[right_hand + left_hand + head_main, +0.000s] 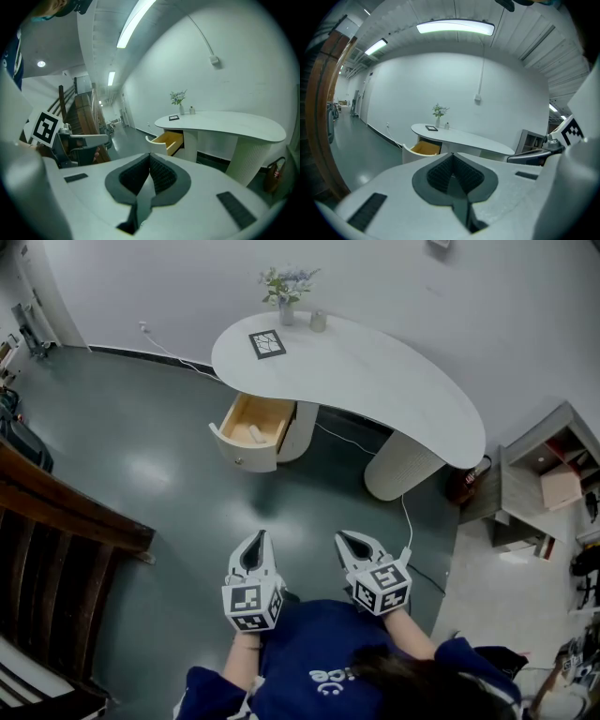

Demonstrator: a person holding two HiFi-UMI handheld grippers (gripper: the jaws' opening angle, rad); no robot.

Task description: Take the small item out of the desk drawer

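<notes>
Firstly, head view: white curved desk (375,381); its drawer (239,454) stands open, wood-lined, with the small pale item (255,434) lying inside; left gripper (255,538) and right gripper (352,540) side by side near the person's torso, well apart from the desk. Left gripper view: jaws closed together, nothing between them; open drawer ahead, under the desktop. Right gripper view: jaws likewise closed and empty; same drawer ahead.

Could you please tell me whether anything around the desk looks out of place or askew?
Only the drawer stands out: it is pulled open from the desk, with a small pale item lying inside. The vase and cup stand upright; nothing looks spilled or damaged.
</notes>
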